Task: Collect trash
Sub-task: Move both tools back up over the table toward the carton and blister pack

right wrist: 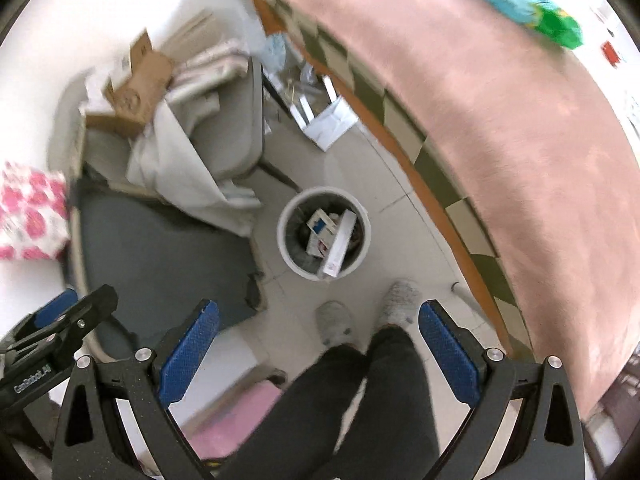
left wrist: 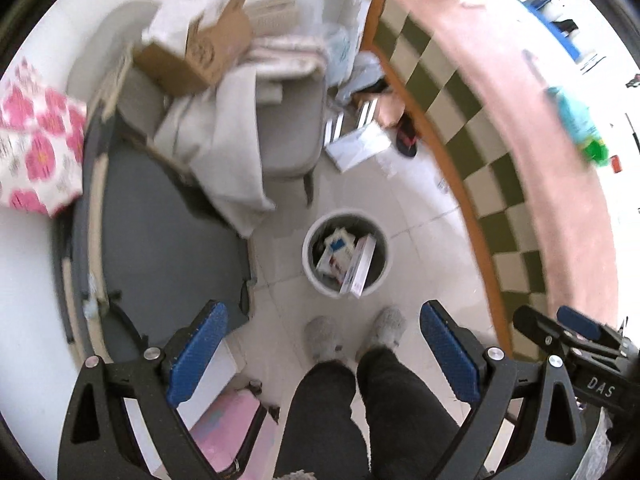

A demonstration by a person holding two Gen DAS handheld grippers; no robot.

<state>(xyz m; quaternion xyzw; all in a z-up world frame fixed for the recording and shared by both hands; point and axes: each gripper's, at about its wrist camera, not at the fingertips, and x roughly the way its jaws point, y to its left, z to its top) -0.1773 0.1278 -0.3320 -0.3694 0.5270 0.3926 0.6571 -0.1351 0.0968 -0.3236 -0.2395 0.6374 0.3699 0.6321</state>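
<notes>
Both claws hang high over the floor, looking straight down. The left claw [left wrist: 320, 356] is spread wide with nothing between its blue pads; the right claw [right wrist: 318, 354] is just as wide and just as bare. Each shows at the edge of the other's view, side by side.

One waste bin [left wrist: 310, 264], round and pale, stands on the tiled floor [left wrist: 420, 240] just ahead of the person's two grey slippers [left wrist: 386, 326]. Inside it I count at least three discarded cartons [left wrist: 340, 252], one long white box leaning against the near rim; below them it is too dark to tell.

More litter on the floor beyond: one white packet [left wrist: 358, 146] and a jumble of wrappers and small boxes beside it, too blurred to count.

To the right runs a desk under a pink cloth [right wrist: 500, 120], its side checked green and cream. One teal and green bag [right wrist: 524, 4] lies near its far edge.

To the left, one grey chair [left wrist: 288, 128] heaped with folded linens and one open cardboard box [left wrist: 200, 56]. A dark grey mat [left wrist: 168, 248] covers the floor there, and a pink-flowered sheet [left wrist: 36, 136] shows at the left edge.
</notes>
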